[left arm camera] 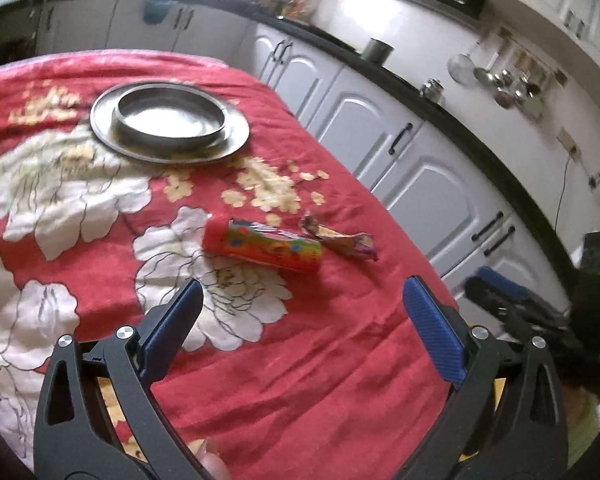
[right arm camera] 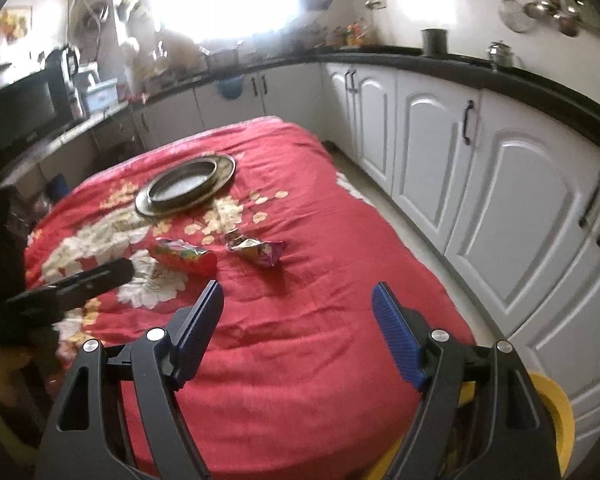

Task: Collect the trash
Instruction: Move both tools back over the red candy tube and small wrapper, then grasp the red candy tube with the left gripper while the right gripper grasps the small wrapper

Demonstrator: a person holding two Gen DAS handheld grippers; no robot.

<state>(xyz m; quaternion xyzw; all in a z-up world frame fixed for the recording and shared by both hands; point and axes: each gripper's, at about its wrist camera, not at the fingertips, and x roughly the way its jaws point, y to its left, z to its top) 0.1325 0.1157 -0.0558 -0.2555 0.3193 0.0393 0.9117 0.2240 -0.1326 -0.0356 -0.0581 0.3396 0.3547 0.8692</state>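
Note:
A colourful red tube-shaped wrapper [left arm camera: 264,246] lies on the red floral tablecloth [left arm camera: 300,360], with a crumpled foil wrapper [left arm camera: 340,238] just to its right. Both also show in the right wrist view: the tube [right arm camera: 186,260] and the crumpled wrapper [right arm camera: 258,250]. My left gripper [left arm camera: 304,292] is open and empty, hovering short of the tube. My right gripper [right arm camera: 298,294] is open and empty, short of both wrappers. The left gripper shows at the left edge of the right wrist view [right arm camera: 80,284].
A steel plate [left arm camera: 170,124] with a steel bowl on it stands at the far side of the table. White cabinets [right arm camera: 480,168] under a dark counter run along the right. A yellow object [right arm camera: 552,420] sits below the table's near right edge.

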